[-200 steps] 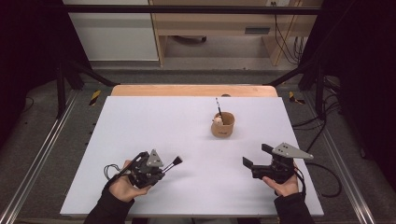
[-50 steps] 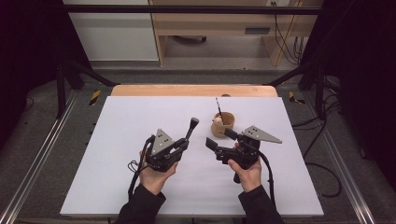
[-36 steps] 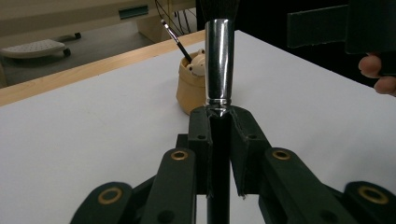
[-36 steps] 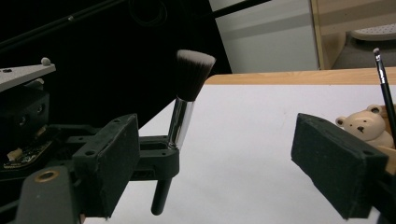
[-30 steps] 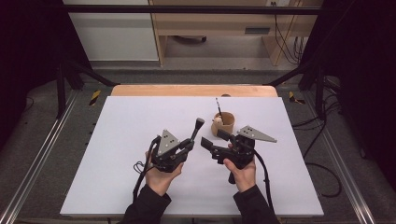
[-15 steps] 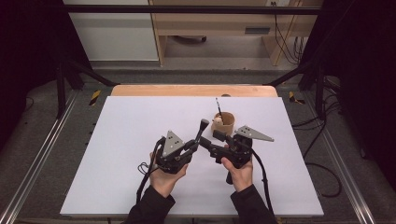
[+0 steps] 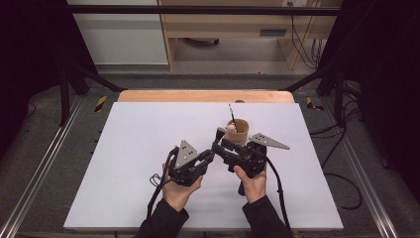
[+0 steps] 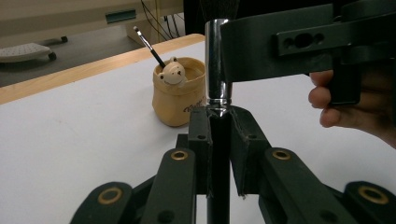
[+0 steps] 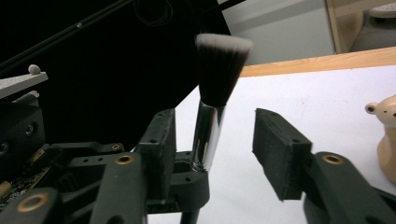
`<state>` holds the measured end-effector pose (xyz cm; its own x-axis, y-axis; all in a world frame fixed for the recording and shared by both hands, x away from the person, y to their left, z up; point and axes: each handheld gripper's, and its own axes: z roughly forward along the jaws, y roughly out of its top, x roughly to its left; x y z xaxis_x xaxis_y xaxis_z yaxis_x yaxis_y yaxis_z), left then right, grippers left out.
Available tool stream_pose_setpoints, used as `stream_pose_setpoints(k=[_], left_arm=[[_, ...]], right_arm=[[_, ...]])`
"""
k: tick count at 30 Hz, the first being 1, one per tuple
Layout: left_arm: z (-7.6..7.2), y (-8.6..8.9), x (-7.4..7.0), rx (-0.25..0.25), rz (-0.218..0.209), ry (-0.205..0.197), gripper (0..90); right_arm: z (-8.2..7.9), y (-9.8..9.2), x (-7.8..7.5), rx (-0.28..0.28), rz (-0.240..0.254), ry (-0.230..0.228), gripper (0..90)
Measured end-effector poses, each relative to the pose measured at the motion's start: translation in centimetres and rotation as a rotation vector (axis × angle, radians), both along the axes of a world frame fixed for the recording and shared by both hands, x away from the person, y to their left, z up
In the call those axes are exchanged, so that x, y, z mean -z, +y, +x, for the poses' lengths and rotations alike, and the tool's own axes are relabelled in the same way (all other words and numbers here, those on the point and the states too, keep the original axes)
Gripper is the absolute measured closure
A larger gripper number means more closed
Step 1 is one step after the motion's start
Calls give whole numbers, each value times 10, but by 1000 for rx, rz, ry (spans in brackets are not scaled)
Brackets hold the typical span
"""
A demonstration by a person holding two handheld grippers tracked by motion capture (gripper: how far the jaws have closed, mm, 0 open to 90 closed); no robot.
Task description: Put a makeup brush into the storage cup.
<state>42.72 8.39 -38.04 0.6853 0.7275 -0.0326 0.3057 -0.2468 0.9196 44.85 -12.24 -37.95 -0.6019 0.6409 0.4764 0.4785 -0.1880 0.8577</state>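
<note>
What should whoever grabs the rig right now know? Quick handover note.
Left tool: shut on the makeup brush handle, brush upright.
Right tool: jaws have just been closing around the brush's metal ferrule, one pad close, the other not yet touching.
Bear cup: on the white table, behind the tools, a thin brush already in it.
Done: brush lifted.
Left: likely finish the handoff, put brush in cup.

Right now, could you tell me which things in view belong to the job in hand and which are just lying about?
In the job:
- makeup brush, clamped by the left gripper
- right gripper, jaws just been closing around the brush's metal ferrule, one pad not yet touching
- bear-faced cup holding a thin brush

Lying about:
- cables on the floor
- wheeled base under the desk
</note>
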Motion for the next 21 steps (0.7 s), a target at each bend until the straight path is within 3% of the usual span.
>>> stream_pose_setpoints(k=[21], left_arm=[[-5,-7,0,7,-12,-2,791]], right_arm=[[0,0,4,-8,54,20,719]])
